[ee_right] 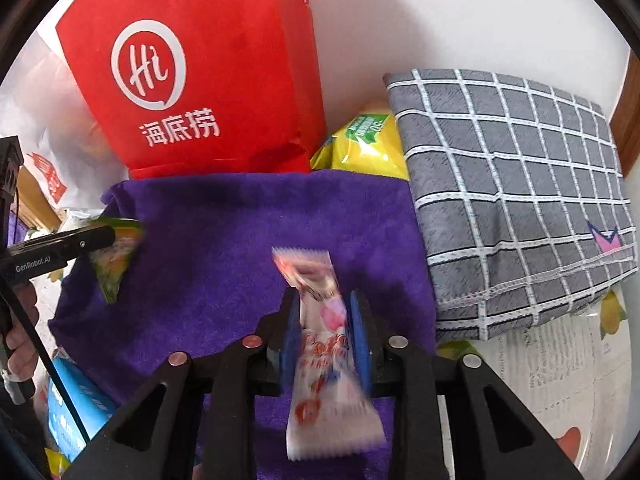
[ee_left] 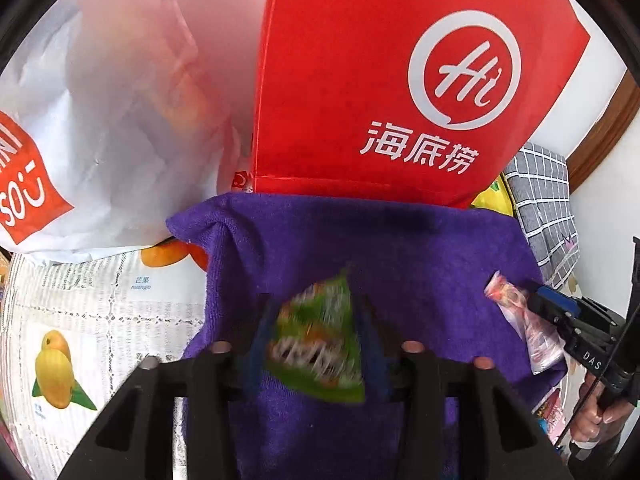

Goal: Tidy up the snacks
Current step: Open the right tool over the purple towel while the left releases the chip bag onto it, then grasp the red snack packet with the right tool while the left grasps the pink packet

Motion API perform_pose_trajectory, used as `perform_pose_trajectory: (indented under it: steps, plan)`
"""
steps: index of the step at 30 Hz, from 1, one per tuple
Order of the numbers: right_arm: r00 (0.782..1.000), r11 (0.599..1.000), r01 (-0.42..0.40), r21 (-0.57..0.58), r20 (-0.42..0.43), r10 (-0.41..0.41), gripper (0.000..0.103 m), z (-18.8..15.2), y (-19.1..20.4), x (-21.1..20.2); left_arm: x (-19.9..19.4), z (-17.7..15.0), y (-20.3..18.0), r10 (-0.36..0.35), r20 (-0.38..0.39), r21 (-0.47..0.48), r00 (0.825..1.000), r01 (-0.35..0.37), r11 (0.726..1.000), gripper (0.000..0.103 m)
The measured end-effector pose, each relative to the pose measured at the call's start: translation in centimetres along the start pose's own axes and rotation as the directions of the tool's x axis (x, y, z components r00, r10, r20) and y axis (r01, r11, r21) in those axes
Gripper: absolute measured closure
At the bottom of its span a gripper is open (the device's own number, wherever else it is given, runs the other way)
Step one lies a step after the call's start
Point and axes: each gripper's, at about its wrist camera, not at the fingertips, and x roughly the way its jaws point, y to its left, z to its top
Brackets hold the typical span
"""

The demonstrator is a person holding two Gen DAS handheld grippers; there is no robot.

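My left gripper (ee_left: 316, 316) is shut on a green snack packet (ee_left: 320, 344), held above a purple towel (ee_left: 400, 240). The packet is blurred. My right gripper (ee_right: 325, 304) is shut on a white and pink snack packet (ee_right: 324, 344), held above the same purple towel (ee_right: 240, 240). In the left wrist view the right gripper (ee_left: 536, 300) shows at the right with its pink packet (ee_left: 520, 316). In the right wrist view the left gripper (ee_right: 112, 236) shows at the left with the green packet (ee_right: 114, 256).
A red paper bag (ee_left: 380, 80) stands behind the towel, a white bag (ee_left: 100, 120) to its left. A grey checked cloth (ee_right: 520, 200) lies right of the towel, with a yellow snack bag (ee_right: 364, 144) behind. A blue pack (ee_right: 76, 404) lies front left. The tablecloth (ee_left: 100, 320) shows mangoes.
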Motion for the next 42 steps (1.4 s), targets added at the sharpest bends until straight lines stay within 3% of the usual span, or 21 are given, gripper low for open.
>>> perform_pose_trajectory:
  steps: [2,3,13,21,25,28,33,42]
  plan:
    - [1.000,1.000,-0.002,-0.008,0.024,0.003,0.051,0.1,0.4,-0.6,-1.0,-0.2,0.4,0.000,0.015,-0.009,1.000,0.000,1.000,0.043]
    - [0.999,1.000,0.001,-0.014,0.038,0.000,0.049,0.2,0.6,-1.0,-1.4,-0.3,0.4,0.005,0.021,-0.010,1.000,-0.004,1.000,0.043]
    - [0.975,0.998,0.046,-0.046,0.218,-0.035,0.049,-1.9,3.6,-10.0,-8.9,-5.0,0.9,-0.006,0.097,-0.026,0.995,0.009,1.000,0.043]
    - [0.969,0.995,0.096,-0.039,0.233,-0.084,0.048,-8.1,2.7,-15.4,-14.1,-10.4,0.2,0.023,0.170,0.007,0.985,-0.025,1.000,0.043]
    - [0.973,0.998,0.061,0.007,0.223,-0.061,0.043,-11.5,1.0,-17.3,-16.0,-13.3,0.3,0.053,0.192,0.012,0.980,-0.056,0.998,0.043]
    - [0.972,0.996,0.082,0.044,0.215,-0.090,0.043,-14.0,0.1,-17.7,-16.9,-14.8,0.9,0.018,0.190,-0.017,0.982,-0.014,1.000,0.044]
    - [0.993,0.999,0.009,0.054,0.118,-0.015,0.042,-17.6,-0.6,-15.8,-17.6,-17.3,1.2,-0.021,0.156,-0.022,0.987,0.025,0.999,0.044]
    - [0.999,0.995,-0.032,0.094,0.034,0.029,0.040,-20.6,-0.9,-11.5,-18.8,-20.5,2.0,-0.025,0.159,-0.041,0.987,0.032,0.999,0.044]
